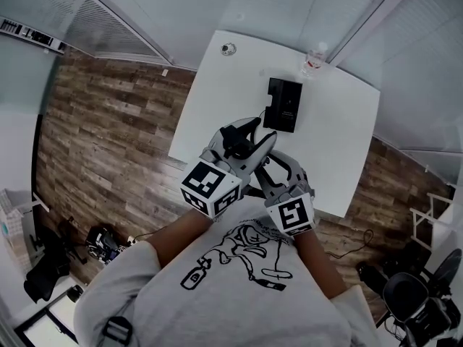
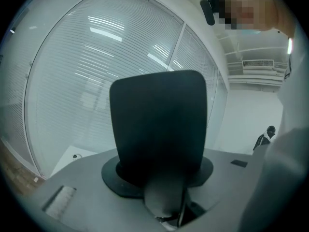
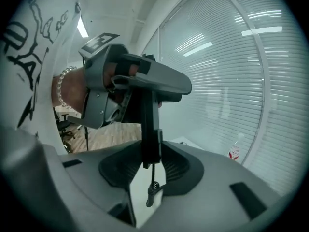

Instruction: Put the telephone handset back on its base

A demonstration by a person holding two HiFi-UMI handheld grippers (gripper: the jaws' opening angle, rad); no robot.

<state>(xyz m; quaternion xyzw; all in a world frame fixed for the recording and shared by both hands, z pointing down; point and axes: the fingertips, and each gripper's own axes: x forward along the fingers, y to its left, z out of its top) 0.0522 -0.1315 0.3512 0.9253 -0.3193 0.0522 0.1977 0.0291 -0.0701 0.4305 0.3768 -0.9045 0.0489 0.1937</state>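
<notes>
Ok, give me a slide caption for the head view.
The left gripper holds the handset above the white table, right gripper alongside; the base waits beyond.

Pale T-shirt (image 1: 217, 306) with a black line drawing; by the left hand (image 3: 116, 76), a beaded bracelet (image 3: 60, 88), perhaps pearl.

cool, even indoor light fills all three views. bright streaks of glare lie across the blinds (image 2: 104, 33). the white counter (image 1: 340, 136) nearly blows out. fisheye bending curves every edge, and both gripper views darken at the corners. the handset (image 2: 157, 124) looms close, dark and blurred.
</notes>
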